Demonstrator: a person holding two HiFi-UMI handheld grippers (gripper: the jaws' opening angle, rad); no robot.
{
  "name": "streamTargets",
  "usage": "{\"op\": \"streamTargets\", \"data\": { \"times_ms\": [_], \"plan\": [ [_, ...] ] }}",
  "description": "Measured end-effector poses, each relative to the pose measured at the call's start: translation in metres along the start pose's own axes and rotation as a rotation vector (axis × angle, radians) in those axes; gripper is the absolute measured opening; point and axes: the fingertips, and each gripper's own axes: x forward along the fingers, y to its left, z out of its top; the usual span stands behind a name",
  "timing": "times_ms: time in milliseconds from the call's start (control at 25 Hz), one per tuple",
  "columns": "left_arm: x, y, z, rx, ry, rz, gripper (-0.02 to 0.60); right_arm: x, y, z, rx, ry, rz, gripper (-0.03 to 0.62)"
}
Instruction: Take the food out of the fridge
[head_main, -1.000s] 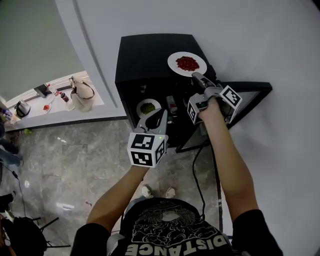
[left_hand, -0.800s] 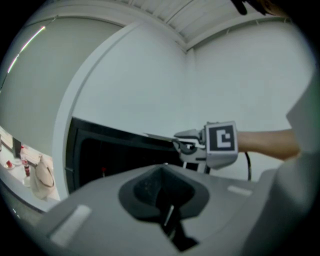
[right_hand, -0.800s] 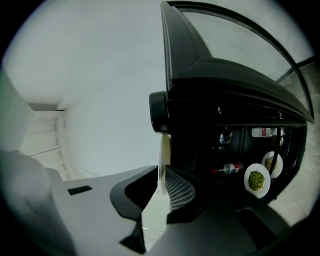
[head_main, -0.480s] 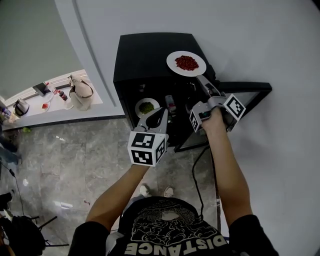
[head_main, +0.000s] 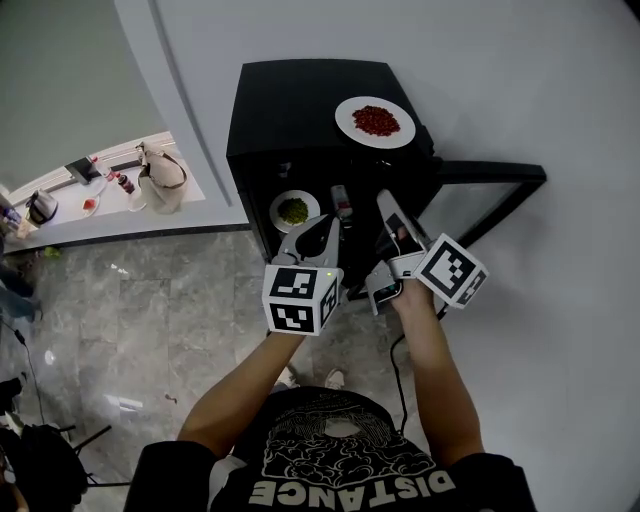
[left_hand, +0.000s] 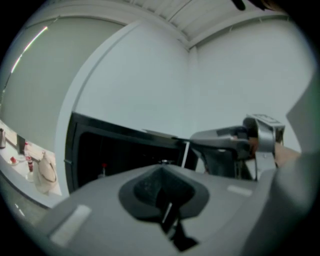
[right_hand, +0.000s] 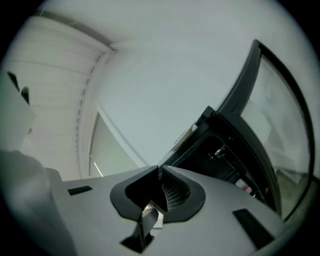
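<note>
fridge (head_main: 290, 110): black; door (head_main: 490, 180) swung out right, so the shelves are reachable
red food plate (head_main: 374, 121): on the fridge top, far right; we judge it already out
green food plate (head_main: 293, 211): inside, left shelf; not yet fetched
left gripper (head_main: 322, 228): jaws together, empty; aimed at the green food plate
right gripper (head_main: 388, 203): narrow gap, jaws just been closing, nothing between; near the opening
</note>
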Motion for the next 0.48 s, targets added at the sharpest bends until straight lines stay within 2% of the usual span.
{"op": "streamTargets", "data": {
  "times_ms": [160, 240, 480],
  "plan": [
    [-0.005, -0.006, 0.000, 0.015, 0.000, 0.007, 0.002, -0.004, 0.005, -0.033, -0.268, 0.106, -0.053, 0.018],
    [-0.007, -0.008, -0.001, 0.021, -0.001, 0.002, 0.002, -0.005, 0.008, -0.049, -0.369, 0.153, -0.066, 0.017],
    [-0.010, -0.007, -0.010, 0.031, 0.019, 0.005, 0.002, -0.010, 0.004, -0.077, -0.534, 0.227, -0.103, 0.009]
  ]
}}
